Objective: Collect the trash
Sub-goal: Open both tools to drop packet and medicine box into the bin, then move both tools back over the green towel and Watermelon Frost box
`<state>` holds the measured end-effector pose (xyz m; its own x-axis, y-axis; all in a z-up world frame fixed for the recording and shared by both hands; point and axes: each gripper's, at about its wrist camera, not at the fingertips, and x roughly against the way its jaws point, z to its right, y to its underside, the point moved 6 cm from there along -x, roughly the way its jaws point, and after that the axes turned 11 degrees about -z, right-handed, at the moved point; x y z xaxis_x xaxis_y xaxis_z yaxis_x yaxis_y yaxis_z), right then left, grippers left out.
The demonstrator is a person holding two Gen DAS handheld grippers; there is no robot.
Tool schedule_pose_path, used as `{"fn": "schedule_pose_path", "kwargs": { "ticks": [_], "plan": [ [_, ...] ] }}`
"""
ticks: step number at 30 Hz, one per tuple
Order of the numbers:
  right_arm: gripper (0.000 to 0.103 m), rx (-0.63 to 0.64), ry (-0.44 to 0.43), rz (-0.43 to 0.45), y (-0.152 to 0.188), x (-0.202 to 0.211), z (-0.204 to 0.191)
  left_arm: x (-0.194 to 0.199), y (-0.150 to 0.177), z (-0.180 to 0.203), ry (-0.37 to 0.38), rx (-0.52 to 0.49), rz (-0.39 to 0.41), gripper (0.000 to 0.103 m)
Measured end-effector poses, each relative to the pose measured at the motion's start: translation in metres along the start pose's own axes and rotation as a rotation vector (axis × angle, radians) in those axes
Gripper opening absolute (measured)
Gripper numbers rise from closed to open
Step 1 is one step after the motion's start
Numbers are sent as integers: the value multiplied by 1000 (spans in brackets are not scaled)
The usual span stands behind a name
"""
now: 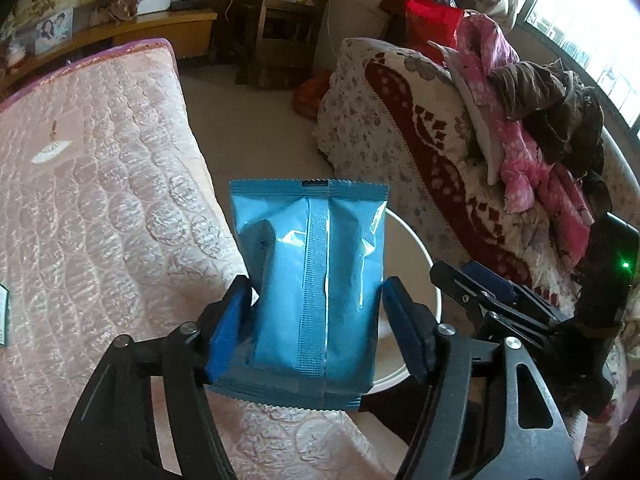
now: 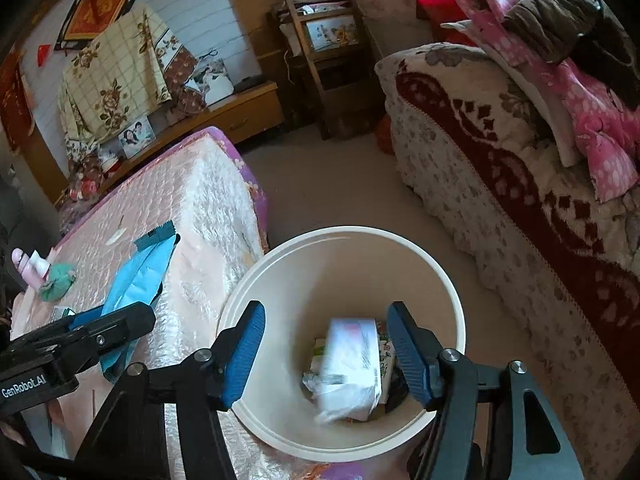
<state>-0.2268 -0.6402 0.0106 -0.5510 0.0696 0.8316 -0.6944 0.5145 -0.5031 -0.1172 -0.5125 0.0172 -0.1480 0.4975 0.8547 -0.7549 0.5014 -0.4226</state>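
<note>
My left gripper (image 1: 316,320) is shut on a blue plastic packet (image 1: 310,276), held upright over the mattress edge beside the cream trash bin (image 1: 416,256). The packet also shows in the right wrist view (image 2: 136,280), with the left gripper (image 2: 80,332) around it. My right gripper (image 2: 326,344) is open and empty above the bin (image 2: 280,280). A blurred white wrapper (image 2: 352,364) lies or falls inside the bin on top of other trash.
A pink quilted mattress (image 1: 92,200) lies to the left. On it are a teal cloth (image 2: 58,280), a pink bottle (image 2: 22,264) and a small card (image 1: 3,312). A sofa with a floral blanket (image 2: 500,208) and piled clothes (image 1: 528,120) stands on the right.
</note>
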Motion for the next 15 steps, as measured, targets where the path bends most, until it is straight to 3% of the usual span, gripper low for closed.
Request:
{"fn": "schedule_pose_path", "kwargs": {
  "ticks": [8,15],
  "plan": [
    [61,-29,-15,-19,4,-2,6,3,3,3,5,-12,5,70],
    [61,-4,-18,-21,6,-2,0,16,9,-6,-49,-21,33,70]
  ]
}}
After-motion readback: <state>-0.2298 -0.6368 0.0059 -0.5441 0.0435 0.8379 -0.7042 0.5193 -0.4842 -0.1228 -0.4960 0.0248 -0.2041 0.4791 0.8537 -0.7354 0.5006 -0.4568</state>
